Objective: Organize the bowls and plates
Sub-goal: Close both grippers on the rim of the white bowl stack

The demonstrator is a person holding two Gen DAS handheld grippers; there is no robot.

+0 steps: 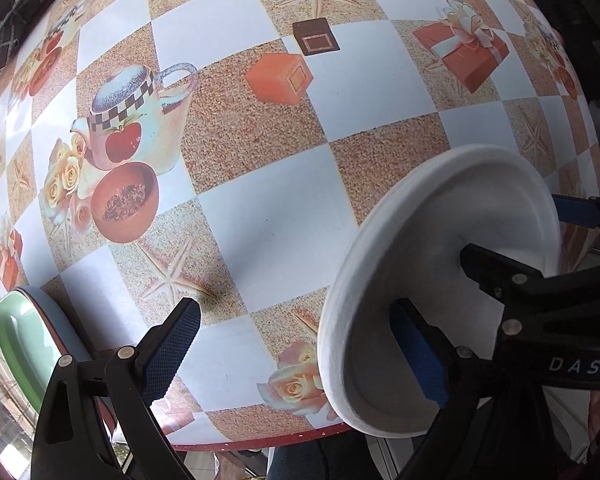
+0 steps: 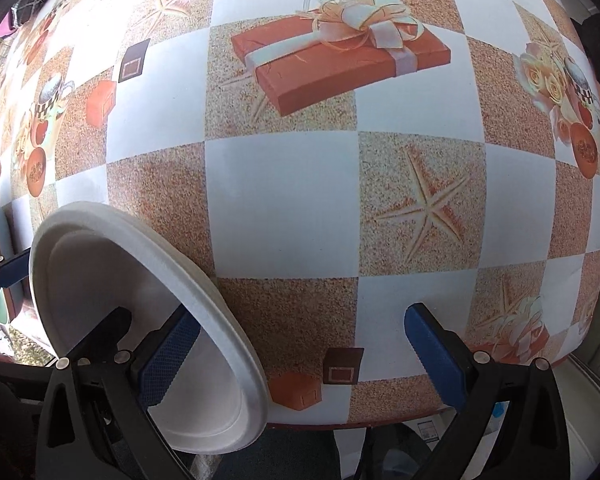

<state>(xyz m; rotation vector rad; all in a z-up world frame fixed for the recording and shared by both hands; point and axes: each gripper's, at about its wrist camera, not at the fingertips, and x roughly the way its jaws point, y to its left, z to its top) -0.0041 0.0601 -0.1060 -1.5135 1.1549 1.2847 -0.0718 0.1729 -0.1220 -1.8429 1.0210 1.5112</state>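
My left gripper (image 1: 296, 350) hangs wide open, its blue cross-hatched pads (image 1: 172, 344) clamping nothing, only tablecloth between them. The right gripper (image 2: 300, 358) is just as slack, its jaws spread over a sandy square. White letters "DAS" (image 1: 576, 366) show on the right gripper's black body at the lower right of the left view; the word may run on out of sight.

The white plate (image 1: 440, 280) sits between my two grippers, outside both sets of jaws. It is round, matte and slightly grainy, with a raised rim and a shallow well. Its near edge passes over the table's red rim (image 1: 260, 442). I cannot tell whether it lies flat or is tipped.

At the lower left of the left view a glossy pale green dish (image 1: 16, 340) rests on a blue-grey one.

Beyond stretches the smooth checkered tablecloth (image 1: 260, 232), white and speckled-sand squares printed with a starfish (image 2: 424, 208), a ribboned red gift box (image 2: 340, 60) and an apple teapot (image 1: 128, 120).
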